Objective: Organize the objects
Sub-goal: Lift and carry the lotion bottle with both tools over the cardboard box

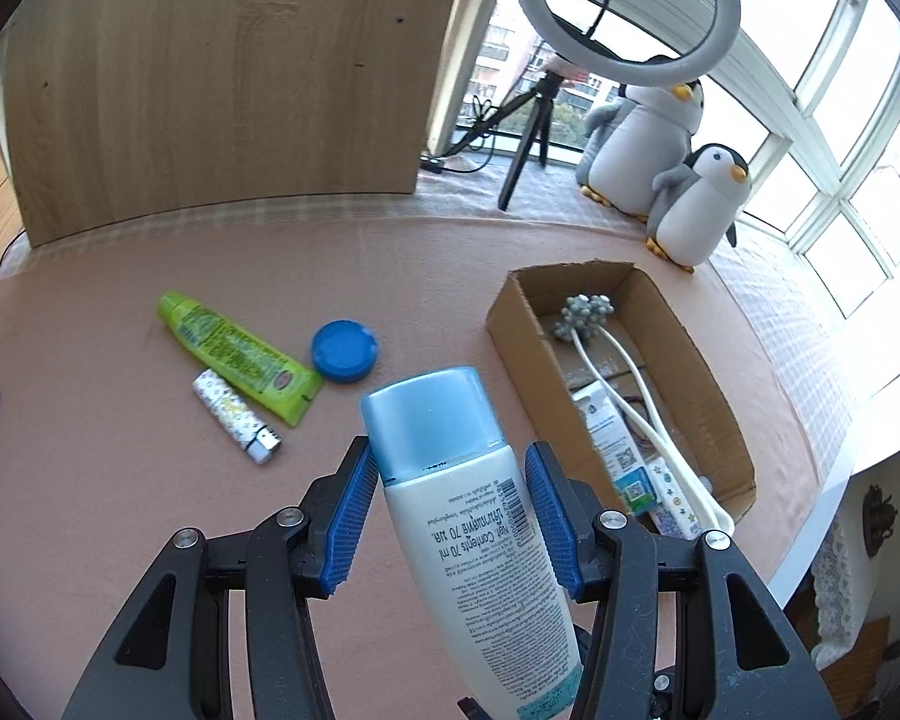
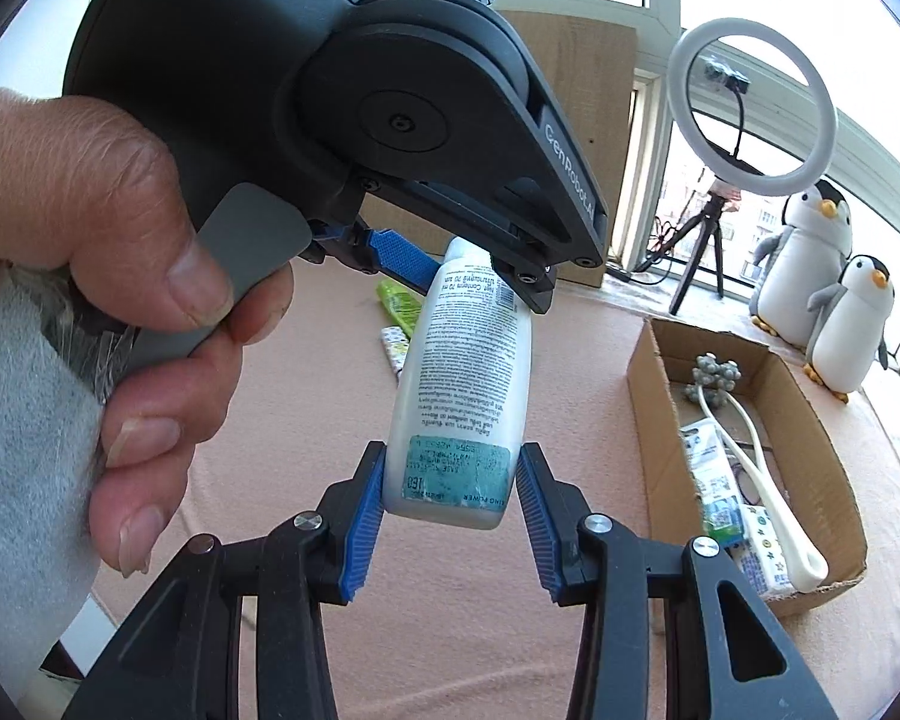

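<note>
A white bottle point(image 1: 468, 528) with a pale blue cap hangs in the air above the pink table, held at both ends. My left gripper point(image 1: 450, 453) is shut on the bottle just below the cap. In the right wrist view the bottle point(image 2: 462, 372) slants up and away, and my right gripper point(image 2: 450, 456) is shut on its base, blue pads point(image 2: 366, 516) against both sides. The left gripper point(image 2: 468, 273) shows there too, clamped on the bottle's far end, with a person's hand point(image 2: 90, 210) on its handle.
A green tube point(image 1: 240, 354), a blue lid point(image 1: 344, 351) and a patterned lighter point(image 1: 237, 414) lie on the pink table. To the right a cardboard box point(image 1: 510, 330) holds a white massager point(image 1: 585, 312) and packets. Two plush penguins point(image 1: 696, 204), a ring light point(image 1: 624, 6) and a wooden board point(image 1: 222, 78) stand behind.
</note>
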Motion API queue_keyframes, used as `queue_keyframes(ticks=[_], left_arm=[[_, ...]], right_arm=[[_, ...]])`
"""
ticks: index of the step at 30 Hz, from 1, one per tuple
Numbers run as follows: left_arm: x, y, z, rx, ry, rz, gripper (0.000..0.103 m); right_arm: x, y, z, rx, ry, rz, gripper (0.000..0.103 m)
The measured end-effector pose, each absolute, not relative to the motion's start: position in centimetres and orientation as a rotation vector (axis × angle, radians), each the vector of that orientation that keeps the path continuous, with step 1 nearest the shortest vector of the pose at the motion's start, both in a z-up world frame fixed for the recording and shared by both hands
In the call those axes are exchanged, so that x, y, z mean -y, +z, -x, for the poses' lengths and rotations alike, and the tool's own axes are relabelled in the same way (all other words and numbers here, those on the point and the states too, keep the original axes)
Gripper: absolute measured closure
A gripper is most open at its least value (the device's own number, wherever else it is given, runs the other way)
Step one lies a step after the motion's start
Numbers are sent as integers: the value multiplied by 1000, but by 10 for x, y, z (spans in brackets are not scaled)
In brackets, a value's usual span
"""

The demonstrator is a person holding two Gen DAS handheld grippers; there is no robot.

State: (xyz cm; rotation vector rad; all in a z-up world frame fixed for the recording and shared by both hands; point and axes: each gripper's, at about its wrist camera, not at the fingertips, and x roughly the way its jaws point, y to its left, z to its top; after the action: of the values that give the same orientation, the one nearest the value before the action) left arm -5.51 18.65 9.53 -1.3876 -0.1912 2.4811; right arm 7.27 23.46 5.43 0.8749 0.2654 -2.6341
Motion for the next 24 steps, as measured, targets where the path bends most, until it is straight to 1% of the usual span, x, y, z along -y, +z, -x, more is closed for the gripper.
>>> queue_keyframes(ticks=[12, 17, 24], left_arm=[[-304, 91, 78, 66, 2317, 1340, 49], [-329, 89, 86, 32, 2291, 1336, 49], [-345, 89, 96, 18, 2268, 1326, 49]], right_arm=[[-313, 55, -61, -166, -2823, -952, 64], [-334, 53, -57, -137, -2864, -957, 64], [-349, 53, -50, -119, -2896, -954, 64]])
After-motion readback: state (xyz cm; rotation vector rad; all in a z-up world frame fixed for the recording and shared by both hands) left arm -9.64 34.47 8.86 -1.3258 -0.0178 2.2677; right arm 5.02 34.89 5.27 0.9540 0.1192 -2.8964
